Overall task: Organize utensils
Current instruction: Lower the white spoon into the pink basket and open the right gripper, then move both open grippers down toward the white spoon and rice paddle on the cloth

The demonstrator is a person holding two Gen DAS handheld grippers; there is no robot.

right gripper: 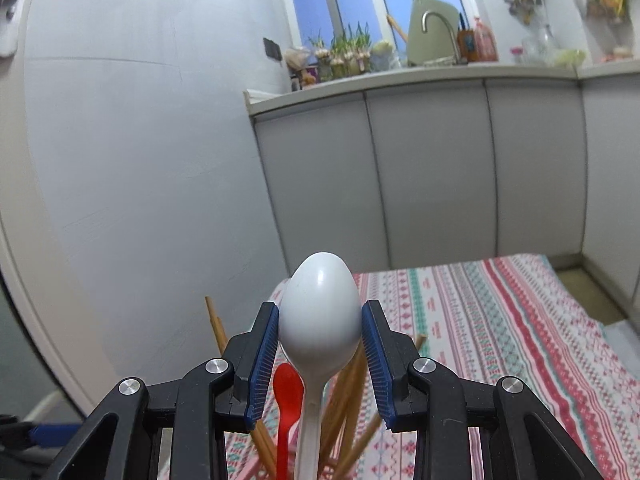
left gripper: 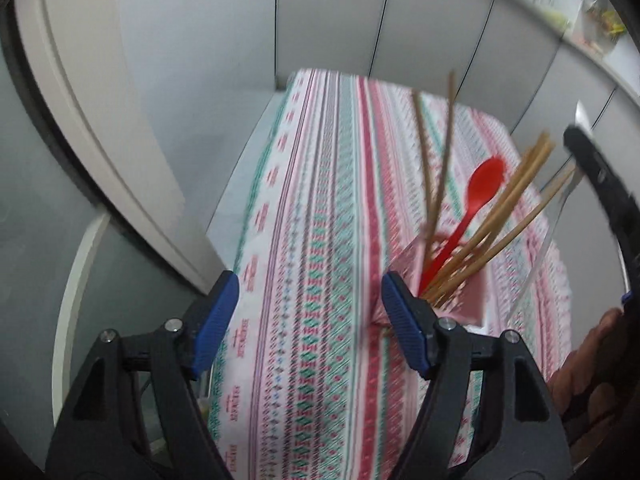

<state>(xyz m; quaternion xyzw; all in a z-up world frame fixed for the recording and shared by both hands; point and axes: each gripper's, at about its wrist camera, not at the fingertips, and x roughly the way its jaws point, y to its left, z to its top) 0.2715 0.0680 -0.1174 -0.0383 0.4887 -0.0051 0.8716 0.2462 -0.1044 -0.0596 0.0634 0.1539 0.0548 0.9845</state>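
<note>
A white spoon [right gripper: 319,312] is held by its bowl between the blue pads of the right gripper [right gripper: 320,344], its handle pointing down toward a pink holder [left gripper: 456,300] that stands on a bench covered with a patterned cloth [left gripper: 320,240]. Whether the handle end is already inside the holder cannot be told from the right wrist view, as the holder's rim is hidden below the spoon. The holder already contains a red spoon [left gripper: 468,208] and a bundle of wooden chopsticks [left gripper: 492,232], which fan out toward one and two o'clock in the left wrist view, with two more leaning toward twelve.

The left gripper [left gripper: 310,324] is spread wide with nothing between its pads, and is poised just beside the holder, which sits at about three o'clock from it. The left wrist view is blurred.

The step in hand is judged to be the placing of the white spoon among the sorted utensils. For the next move, the spoon would need to be lowered until its handle is seated between the chopsticks, and only then released. The holder looks light and top-heavy, so it may need to be steadied by the free gripper.
</note>
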